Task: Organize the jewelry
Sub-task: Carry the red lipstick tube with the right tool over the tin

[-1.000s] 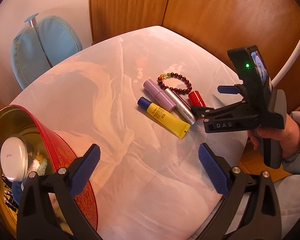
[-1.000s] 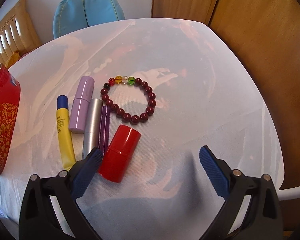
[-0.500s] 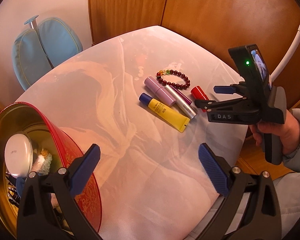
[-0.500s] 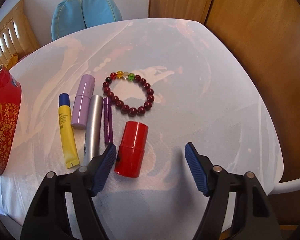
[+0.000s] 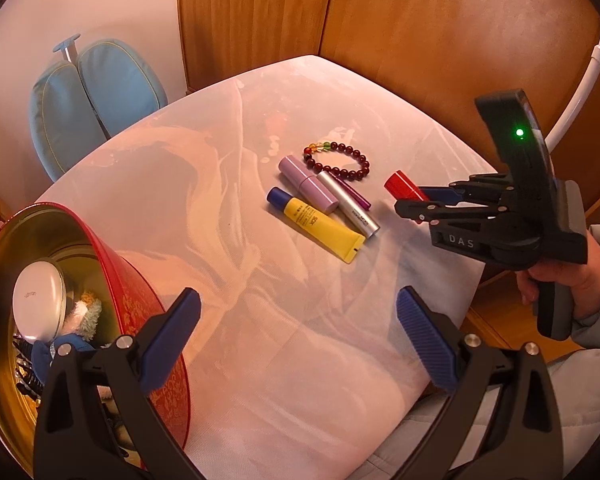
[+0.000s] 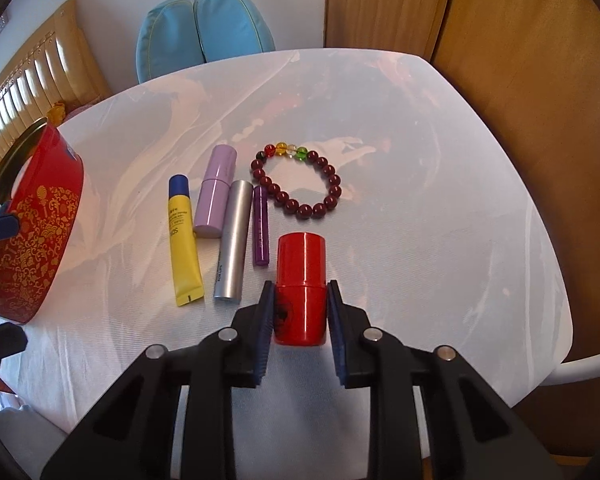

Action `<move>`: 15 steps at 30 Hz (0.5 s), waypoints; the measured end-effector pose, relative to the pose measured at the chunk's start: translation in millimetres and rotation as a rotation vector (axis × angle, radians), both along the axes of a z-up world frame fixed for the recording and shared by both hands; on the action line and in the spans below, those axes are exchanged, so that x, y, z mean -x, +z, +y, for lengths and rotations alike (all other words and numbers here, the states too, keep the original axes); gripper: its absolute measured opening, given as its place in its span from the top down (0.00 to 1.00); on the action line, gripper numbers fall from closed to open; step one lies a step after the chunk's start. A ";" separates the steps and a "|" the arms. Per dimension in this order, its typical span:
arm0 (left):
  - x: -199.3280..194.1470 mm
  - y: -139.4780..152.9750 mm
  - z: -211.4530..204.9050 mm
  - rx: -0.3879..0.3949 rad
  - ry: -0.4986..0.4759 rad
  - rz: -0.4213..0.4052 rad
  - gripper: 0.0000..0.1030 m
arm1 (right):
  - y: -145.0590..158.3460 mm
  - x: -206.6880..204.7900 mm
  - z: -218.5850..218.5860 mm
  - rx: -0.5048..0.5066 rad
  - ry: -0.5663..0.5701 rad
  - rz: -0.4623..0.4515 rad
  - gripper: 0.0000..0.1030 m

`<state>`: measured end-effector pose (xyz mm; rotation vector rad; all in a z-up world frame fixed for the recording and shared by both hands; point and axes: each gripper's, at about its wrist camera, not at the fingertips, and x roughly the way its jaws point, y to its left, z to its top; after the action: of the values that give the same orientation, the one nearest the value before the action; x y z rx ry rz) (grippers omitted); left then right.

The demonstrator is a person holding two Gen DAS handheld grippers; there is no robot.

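Observation:
My right gripper [image 6: 300,312] is shut on a red cylinder [image 6: 301,280] lying on the white table; it also shows in the left wrist view [image 5: 424,196] with the red cylinder [image 5: 400,185] between its jaws. A dark red bead bracelet [image 6: 300,184] lies just beyond the cylinder and shows in the left wrist view [image 5: 338,160] too. My left gripper [image 5: 296,328] is open and empty above the table's near side, beside a red and gold tin [image 5: 140,304].
A yellow tube [image 6: 182,236], a lilac tube [image 6: 216,192], a silver tube [image 6: 232,240] and a thin purple stick [image 6: 260,232] lie left of the cylinder. The tin holds a white compact [image 5: 40,300] and small items. A blue chair [image 6: 204,28] and wooden panels stand behind.
My right gripper has moved onto the red cylinder and closed its jaws on it. The left gripper has shifted slightly and stays open.

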<state>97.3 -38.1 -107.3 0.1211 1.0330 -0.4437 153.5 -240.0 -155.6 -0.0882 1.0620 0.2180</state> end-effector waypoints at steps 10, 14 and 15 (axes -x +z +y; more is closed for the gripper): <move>14.1 23.2 -9.5 -0.028 0.101 -0.068 0.07 | 64.4 26.3 -3.7 -0.136 0.132 -0.144 0.74; 28.6 27.6 -2.0 -0.052 0.198 -0.070 0.07 | 67.8 36.1 14.1 -0.194 0.253 -0.133 0.74; 34.5 29.6 0.8 -0.058 0.222 -0.077 0.07 | 67.1 39.0 19.4 -0.209 0.281 -0.126 0.74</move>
<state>62.8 -37.3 -77.6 0.0732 0.9715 -0.2060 114.5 -220.5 -88.5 -0.0620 0.8936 0.5691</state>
